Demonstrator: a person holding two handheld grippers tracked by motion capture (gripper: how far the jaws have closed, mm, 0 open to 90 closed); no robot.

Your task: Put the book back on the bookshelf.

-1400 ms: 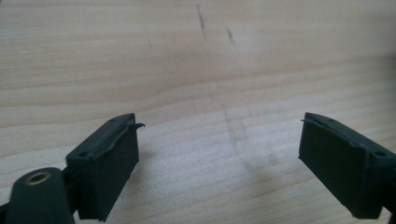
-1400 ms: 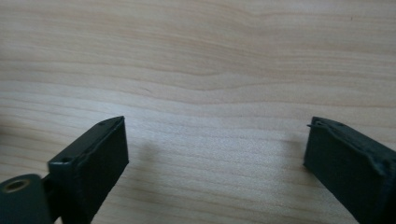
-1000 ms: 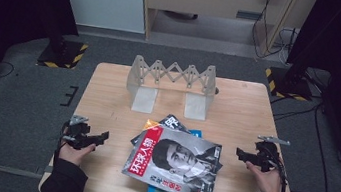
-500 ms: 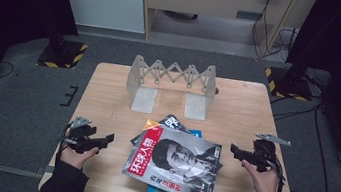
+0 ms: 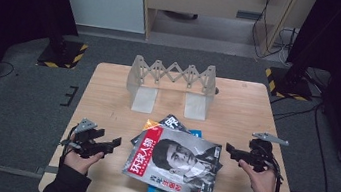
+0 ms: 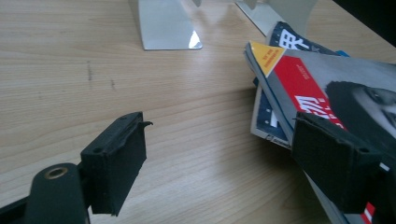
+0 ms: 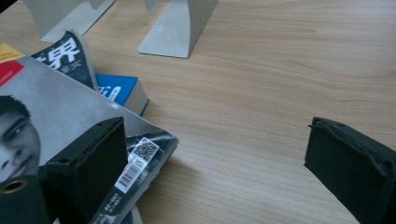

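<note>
On the worktop (image 5: pixel 108 92) the magazines (image 5: pixel 176 165) lie piled before the empty rack (image 5: pixel 172 83), nothing shelved yet, my left claw (image 5: pixel 113 144) and right claw (image 5: pixel 229 150) flanking them, both gaping, holding nothing.

A pale wooden table (image 5: pixel 108 92) with fine matt grain held a stack of glossy paper magazines (image 5: pixel 176 165), a smooth, faintly reflective grey metal expanding rack (image 5: pixel 172 83), and two grippers whose black jaw pads looked rough and foam-like.
</note>
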